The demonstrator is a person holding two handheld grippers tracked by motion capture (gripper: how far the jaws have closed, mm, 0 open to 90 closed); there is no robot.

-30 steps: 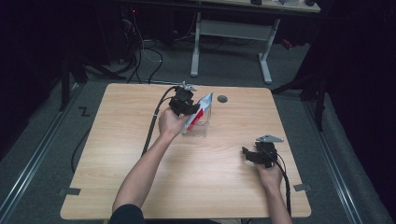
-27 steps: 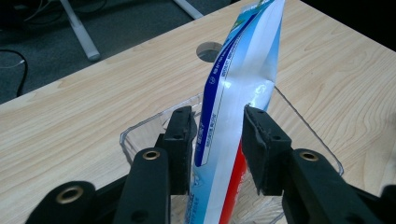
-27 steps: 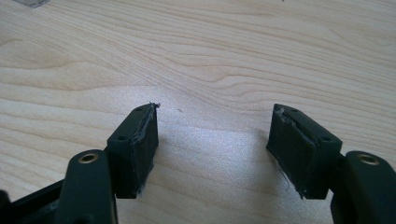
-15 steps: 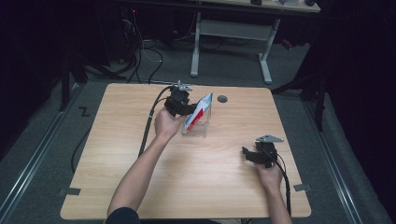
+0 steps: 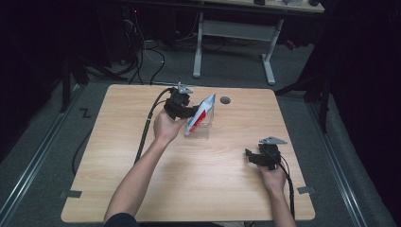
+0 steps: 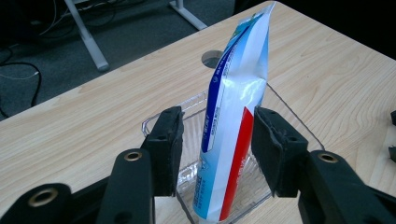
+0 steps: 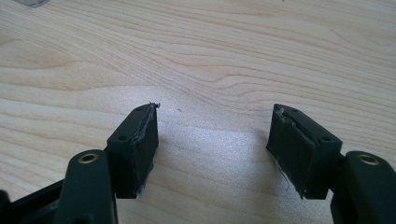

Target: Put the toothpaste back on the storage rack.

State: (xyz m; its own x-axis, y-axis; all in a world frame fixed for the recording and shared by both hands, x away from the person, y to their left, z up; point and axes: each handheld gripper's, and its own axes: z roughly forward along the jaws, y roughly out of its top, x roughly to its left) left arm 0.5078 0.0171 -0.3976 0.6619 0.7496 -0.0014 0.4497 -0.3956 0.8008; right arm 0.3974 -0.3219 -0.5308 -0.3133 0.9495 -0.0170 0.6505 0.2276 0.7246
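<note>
left fingers [image 6: 215, 154]: we are just opening them around the pouch [image 6: 236, 116], pads clear | pouch: standing in the clear tray [image 6: 289, 114] | right fingers [image 7: 212, 149]: we are holding them wide, empty, well apart from the tray

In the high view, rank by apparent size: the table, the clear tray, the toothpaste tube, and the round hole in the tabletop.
1. table
2. and 3. clear tray and toothpaste tube: look alike in size, the tray partly hidden, so unranked
4. round hole
</note>
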